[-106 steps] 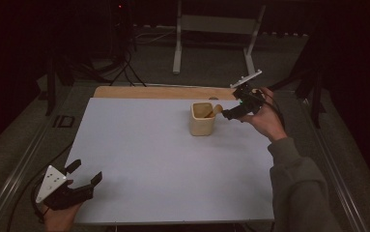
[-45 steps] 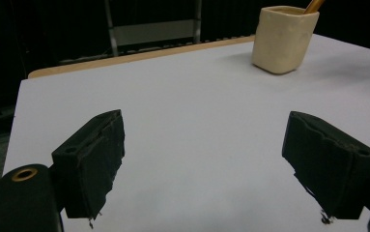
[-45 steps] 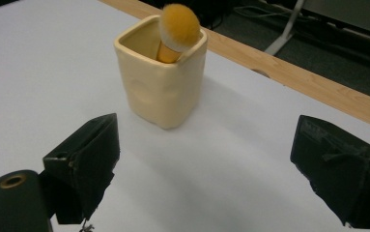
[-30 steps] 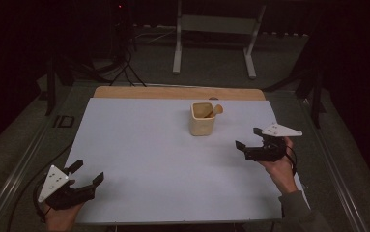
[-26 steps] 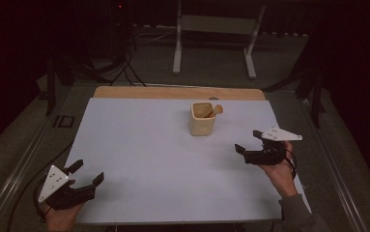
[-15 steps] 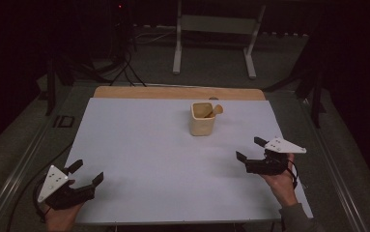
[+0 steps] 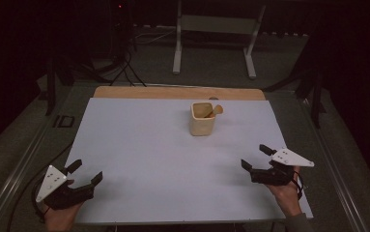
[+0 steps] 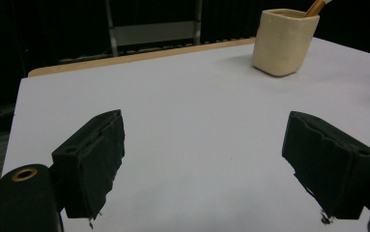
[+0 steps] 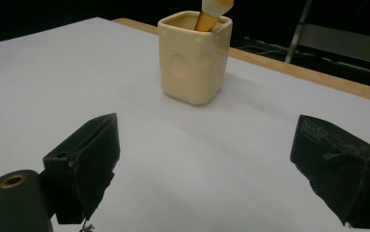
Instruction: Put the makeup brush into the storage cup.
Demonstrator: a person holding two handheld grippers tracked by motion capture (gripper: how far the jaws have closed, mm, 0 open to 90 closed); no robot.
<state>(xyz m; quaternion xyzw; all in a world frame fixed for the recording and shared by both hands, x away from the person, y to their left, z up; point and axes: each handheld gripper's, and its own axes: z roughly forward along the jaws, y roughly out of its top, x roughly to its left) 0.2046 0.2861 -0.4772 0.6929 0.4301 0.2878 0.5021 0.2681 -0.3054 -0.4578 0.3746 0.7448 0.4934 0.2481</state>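
Note:
A cream square cup [image 7: 202,119] stands upright on the white table sheet [image 7: 149,154], right of centre toward the back. A wooden-handled tool [image 7: 216,111] leans out of it. The cup [image 8: 283,41] appears at the top right of the left gripper view, and the cup [image 9: 195,57] stands ahead in the right gripper view with the tool handle [image 9: 210,12] poking up. My left gripper [image 7: 86,173] rests open at the front left corner, nothing between its jaws. My right gripper [image 7: 256,157] is open near the front right edge, well in front of the cup, holding nothing.
A wooden board edge [image 7: 177,93] runs along the back of the sheet. A metal stand [image 7: 214,29] is on the floor beyond the table. Cables [image 7: 120,72] lie at the back left. Dark floor surrounds the table.
My right gripper has left the cup and drawn back toward the front right edge of the table, open and with nothing in it. The left gripper has stayed put.

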